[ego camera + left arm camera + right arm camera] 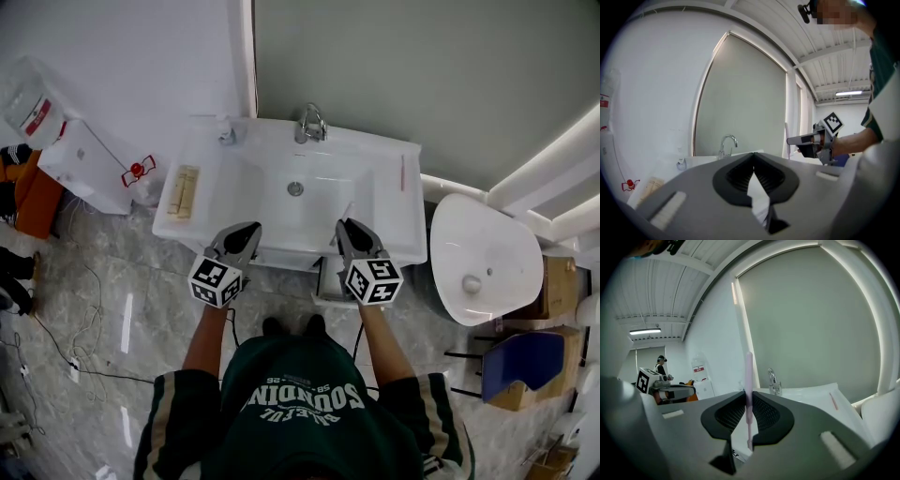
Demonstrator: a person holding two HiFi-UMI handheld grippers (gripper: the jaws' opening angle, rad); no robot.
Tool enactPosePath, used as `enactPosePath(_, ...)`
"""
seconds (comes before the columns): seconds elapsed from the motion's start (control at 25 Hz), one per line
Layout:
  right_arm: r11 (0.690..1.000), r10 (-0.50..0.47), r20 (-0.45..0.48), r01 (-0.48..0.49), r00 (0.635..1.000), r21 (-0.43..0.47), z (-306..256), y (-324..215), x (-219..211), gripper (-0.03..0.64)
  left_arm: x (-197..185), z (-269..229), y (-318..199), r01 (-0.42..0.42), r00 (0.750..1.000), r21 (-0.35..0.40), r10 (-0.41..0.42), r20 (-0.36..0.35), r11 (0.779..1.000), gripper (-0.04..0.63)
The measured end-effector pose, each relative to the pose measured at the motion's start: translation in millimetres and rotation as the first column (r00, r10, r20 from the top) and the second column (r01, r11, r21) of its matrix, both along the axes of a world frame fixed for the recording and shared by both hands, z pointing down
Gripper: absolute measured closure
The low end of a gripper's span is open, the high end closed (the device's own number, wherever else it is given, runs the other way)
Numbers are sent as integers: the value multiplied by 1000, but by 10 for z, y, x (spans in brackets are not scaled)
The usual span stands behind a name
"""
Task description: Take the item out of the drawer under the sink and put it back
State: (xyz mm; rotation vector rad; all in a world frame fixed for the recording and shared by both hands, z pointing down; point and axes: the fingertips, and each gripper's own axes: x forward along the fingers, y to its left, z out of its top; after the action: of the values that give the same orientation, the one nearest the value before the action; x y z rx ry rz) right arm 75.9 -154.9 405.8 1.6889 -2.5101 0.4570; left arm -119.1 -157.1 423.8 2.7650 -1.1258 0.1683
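item: thin pale-pink stick [749, 376] | upright | clamped between right gripper [749, 401] fingers [769, 416]

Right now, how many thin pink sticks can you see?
2. One pink stick stands clamped in the right gripper; a second pink stick lies on the sink's right ledge. More may be hidden.

I see a grey marbled floor [141, 319], a white wall [141, 47], a light-edged grey-green panel [422, 66] and a white toilet [483, 253].
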Motion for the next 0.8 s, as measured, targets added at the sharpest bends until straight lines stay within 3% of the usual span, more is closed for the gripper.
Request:
enactPosePath(0.32, 1000, 9, -10, -9, 1000, -17, 68, 105, 75, 566, 77, 44, 61, -17, 1000, -15, 17, 0, 1000, 545)
enactPosePath(0.8, 985, 16, -72, -28, 997, -169, 853, 388, 534, 566, 528, 515, 183, -65, 998, -124, 66, 0, 990, 545)
